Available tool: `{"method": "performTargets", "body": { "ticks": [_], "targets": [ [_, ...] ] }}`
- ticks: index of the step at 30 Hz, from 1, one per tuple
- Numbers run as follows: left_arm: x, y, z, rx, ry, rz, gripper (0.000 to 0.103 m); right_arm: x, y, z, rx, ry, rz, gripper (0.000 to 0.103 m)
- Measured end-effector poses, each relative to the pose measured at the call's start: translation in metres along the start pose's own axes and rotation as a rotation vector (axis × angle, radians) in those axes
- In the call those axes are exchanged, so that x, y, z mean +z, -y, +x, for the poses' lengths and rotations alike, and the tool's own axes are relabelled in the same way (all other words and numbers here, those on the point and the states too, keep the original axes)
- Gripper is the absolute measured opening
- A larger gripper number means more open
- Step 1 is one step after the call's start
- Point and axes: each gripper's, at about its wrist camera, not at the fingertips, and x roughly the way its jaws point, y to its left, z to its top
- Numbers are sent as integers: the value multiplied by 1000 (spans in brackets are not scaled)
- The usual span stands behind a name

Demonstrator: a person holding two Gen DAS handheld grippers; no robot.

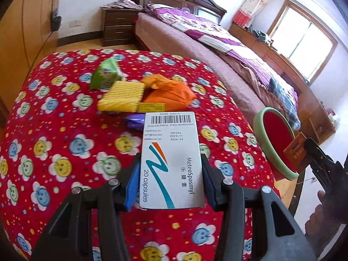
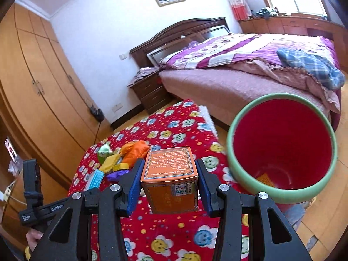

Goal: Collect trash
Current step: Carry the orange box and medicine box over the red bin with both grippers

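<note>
My left gripper (image 1: 170, 167) is shut on a white medicine box (image 1: 171, 152) with a barcode and a teal and orange stripe, held above the red flowered tablecloth (image 1: 54, 130). My right gripper (image 2: 169, 171) is shut on an orange carton (image 2: 170, 174), beside the red bin with a green rim (image 2: 282, 148) at its right. In the left wrist view that bin (image 1: 276, 139) stands off the table's right edge with the orange carton (image 1: 296, 152) in front of it. A pile of trash lies mid-table: a green packet (image 1: 106, 74), a yellow wrapper (image 1: 121, 96), an orange bag (image 1: 169, 91), a purple scrap (image 1: 134, 121).
A bed with a purple quilt (image 2: 250, 52) stands behind the table, with a dark nightstand (image 1: 117, 26) at its head. Wooden wardrobes (image 2: 43, 87) line the left wall. An orange item (image 2: 266, 179) lies at the bin's bottom. A hand (image 1: 324, 213) shows at the right edge.
</note>
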Motion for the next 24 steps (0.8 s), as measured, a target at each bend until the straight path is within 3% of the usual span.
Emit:
{"method": "performTargets", "body": {
  "ticks": [24],
  "targets": [
    [25, 130, 43, -156, -12, 242, 51, 19, 99, -18, -184, 93, 145, 48]
  ]
}}
